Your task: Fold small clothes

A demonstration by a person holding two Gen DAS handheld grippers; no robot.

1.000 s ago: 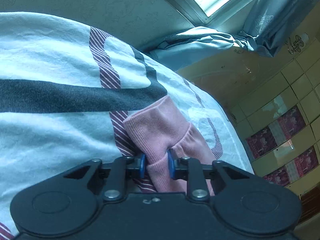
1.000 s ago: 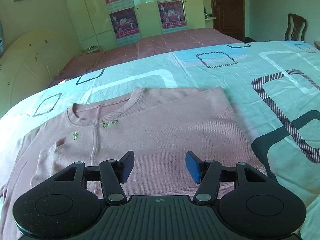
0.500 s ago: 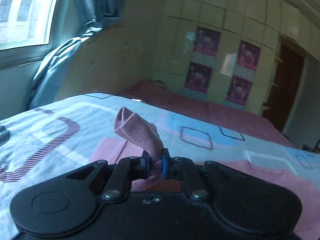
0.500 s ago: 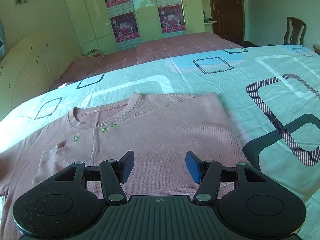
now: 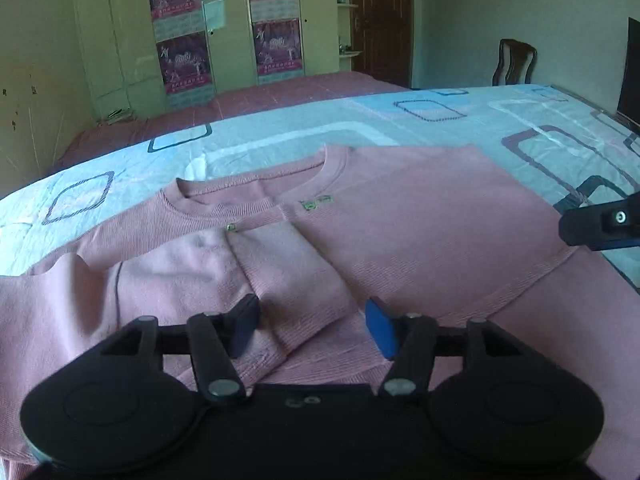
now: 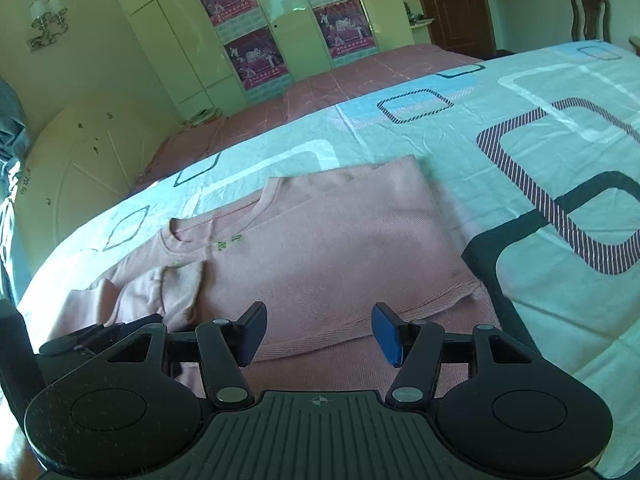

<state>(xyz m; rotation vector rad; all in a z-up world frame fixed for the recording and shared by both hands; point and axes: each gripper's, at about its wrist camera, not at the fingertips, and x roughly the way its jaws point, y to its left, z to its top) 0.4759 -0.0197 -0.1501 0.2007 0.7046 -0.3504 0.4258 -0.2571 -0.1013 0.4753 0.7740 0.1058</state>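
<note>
On the bed (image 5: 280, 132), the pink sweatshirt (image 5: 420, 216) lies flat, chest up. At its left side (as the left wrist view shows it) the sleeve (image 5: 288, 272) now lies folded in across the body, cuff between the left gripper (image 5: 308, 326) fingers, which have just been opening and no longer pinch it. So the sleeve fold looks done. The right gripper (image 6: 318, 334) hovers over the hem, fingers half-wide, empty.
</note>
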